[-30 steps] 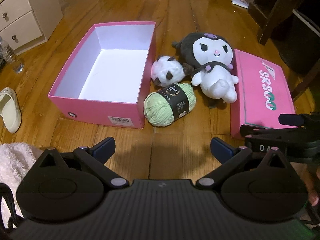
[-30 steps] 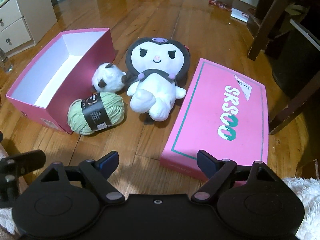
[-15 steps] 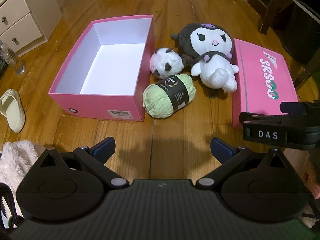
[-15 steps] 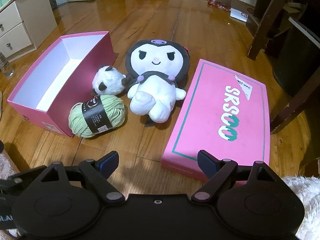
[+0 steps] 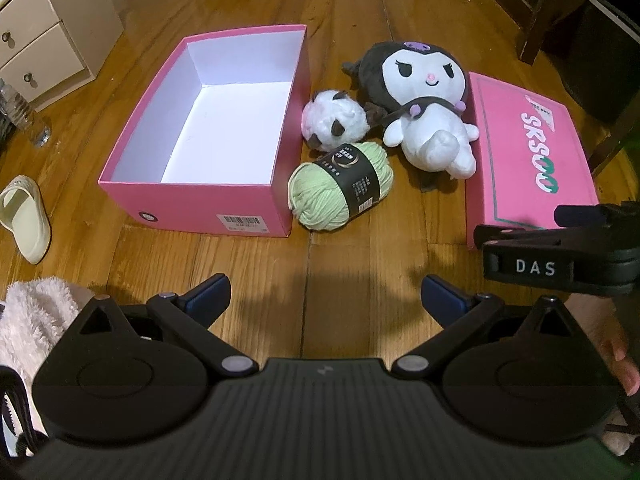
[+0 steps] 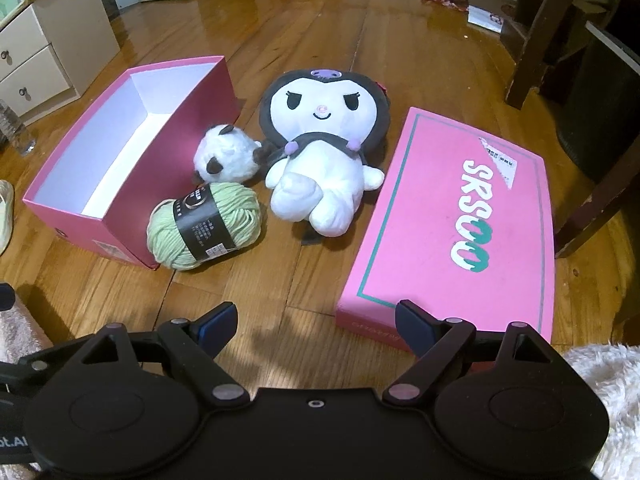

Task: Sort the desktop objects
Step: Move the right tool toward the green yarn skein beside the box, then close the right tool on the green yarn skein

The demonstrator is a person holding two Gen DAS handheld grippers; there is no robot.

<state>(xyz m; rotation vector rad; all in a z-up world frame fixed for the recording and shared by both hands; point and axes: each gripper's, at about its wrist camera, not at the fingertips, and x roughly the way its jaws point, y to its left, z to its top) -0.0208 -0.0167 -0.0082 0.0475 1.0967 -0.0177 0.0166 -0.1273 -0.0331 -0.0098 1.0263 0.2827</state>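
Yarn ball [image 6: 204, 226], green with a black band, lies on the wood floor [image 6: 320, 40] touching the open pink box [image 6: 72, 208] (its inside is white), at about 11 o'clock from my right gripper [image 6: 316, 322]. I see both my grippers wide open and holding nothing; the left gripper [image 5: 324, 296] has the yarn at 12 o'clock.

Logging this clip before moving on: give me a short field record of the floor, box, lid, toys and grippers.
surface: wooden floor
box: pink, open, nothing inside
lid: pink, flat on the floor, right of the toys
yarn: green, against the box's right wall
small plush: white, behind the yarn
big plush: white and dark, between small plush and lid
left gripper: open, holding nothing
right gripper: open, holding nothing
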